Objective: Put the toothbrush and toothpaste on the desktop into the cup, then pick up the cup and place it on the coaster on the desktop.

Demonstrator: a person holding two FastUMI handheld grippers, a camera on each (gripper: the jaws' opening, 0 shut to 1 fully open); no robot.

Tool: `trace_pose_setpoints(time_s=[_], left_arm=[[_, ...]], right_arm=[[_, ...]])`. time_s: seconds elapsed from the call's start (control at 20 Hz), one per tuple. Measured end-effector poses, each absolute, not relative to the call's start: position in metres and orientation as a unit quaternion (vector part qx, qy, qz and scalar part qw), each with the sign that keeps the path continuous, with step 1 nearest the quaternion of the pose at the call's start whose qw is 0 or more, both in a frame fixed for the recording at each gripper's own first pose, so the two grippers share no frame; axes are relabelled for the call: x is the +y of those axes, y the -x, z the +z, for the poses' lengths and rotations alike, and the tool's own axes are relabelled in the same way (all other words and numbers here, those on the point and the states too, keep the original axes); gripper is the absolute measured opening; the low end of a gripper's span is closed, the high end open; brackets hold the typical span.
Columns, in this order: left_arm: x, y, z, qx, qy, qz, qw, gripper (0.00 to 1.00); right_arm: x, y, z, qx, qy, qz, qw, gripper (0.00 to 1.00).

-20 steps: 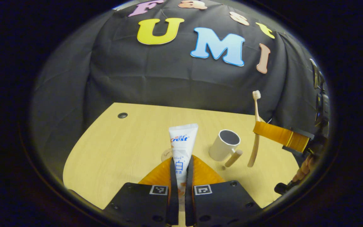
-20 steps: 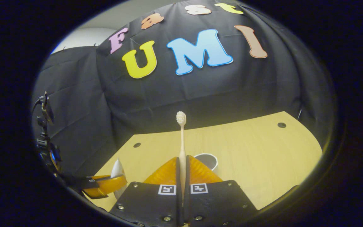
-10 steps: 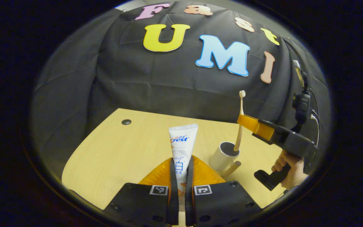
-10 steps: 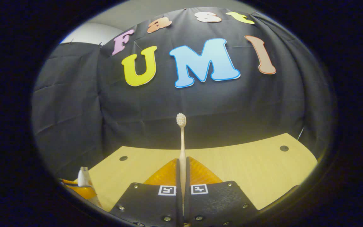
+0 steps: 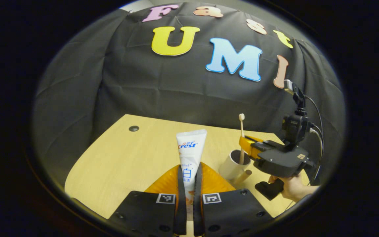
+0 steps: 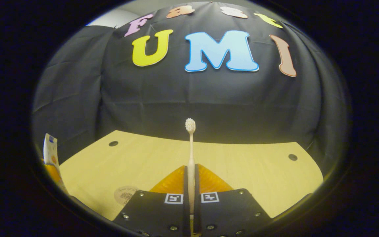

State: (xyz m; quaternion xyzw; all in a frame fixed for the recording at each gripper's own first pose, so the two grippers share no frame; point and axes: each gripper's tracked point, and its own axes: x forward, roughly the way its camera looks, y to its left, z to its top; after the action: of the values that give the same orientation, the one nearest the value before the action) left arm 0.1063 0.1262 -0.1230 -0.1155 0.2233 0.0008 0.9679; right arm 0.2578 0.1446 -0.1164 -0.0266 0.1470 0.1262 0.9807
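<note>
The left hand-held gripper (image 5: 189, 171) grips the toothpaste (image 5: 190, 148) upright, while the right hand-held gripper (image 6: 191, 177) holds the toothbrush (image 6: 190, 144) standing in the cup (image 5: 232, 163).

Left claw (image 5: 188, 171) closed, fingers pressed on both sides of a held tube, pointing forward and level. Right claw (image 6: 191, 174) clamped tight on a thin upright handle, seen in left gripper view gripped from below by a hand (image 5: 293, 189)

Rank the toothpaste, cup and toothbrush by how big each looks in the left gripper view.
1. toothpaste, largest, though it sits nearest the camera, which inflates it.
2. cup, partly hidden behind the right gripper.
3. toothbrush, thinnest; its lower end is inside the cup.
</note>
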Motion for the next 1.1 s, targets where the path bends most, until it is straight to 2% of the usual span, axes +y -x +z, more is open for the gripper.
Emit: trace_pose_setpoints(time_s=[0.25,0.4,0.45,0.5,0.55,0.6,0.65,0.9,1.1], left_arm=[[0.12,-0.104,-0.128,0.229,0.118,0.001,0.966,0.16],[0.119,-0.102,-0.126,0.229,0.12,0.003,0.966,0.16],[0.119,-0.102,-0.126,0.229,0.12,0.003,0.966,0.16],[0.118,-0.102,-0.127,0.229,0.119,0.004,0.966,0.16],[0.118,-0.102,-0.126,0.228,0.118,0.003,0.966,0.16],[0.117,-0.102,-0.125,0.228,0.117,0.003,0.967,0.16],[0.116,-0.103,-0.125,0.227,0.117,0.002,0.967,0.16],[0.098,-0.113,-0.123,0.217,0.138,-0.018,0.966,0.15],[0.073,-0.128,-0.117,0.196,0.157,-0.049,0.967,0.14]], right_arm=[[0.143,-0.253,-0.125,0.162,0.027,0.126,0.978,0.07],[0.143,-0.24,-0.133,0.176,0.021,0.133,0.975,0.16],[0.143,-0.238,-0.132,0.178,0.023,0.131,0.975,0.29],[0.144,-0.234,-0.129,0.18,0.022,0.136,0.974,0.34],[0.145,-0.232,-0.13,0.181,0.022,0.139,0.973,0.49],[0.146,-0.229,-0.127,0.18,0.02,0.144,0.973,0.7],[0.143,-0.226,-0.122,0.176,0.022,0.14,0.974,0.83],[0.12,-0.202,-0.081,0.145,-0.003,0.128,0.981,0.83],[0.081,-0.178,-0.048,0.12,-0.029,0.092,0.988,0.83]])
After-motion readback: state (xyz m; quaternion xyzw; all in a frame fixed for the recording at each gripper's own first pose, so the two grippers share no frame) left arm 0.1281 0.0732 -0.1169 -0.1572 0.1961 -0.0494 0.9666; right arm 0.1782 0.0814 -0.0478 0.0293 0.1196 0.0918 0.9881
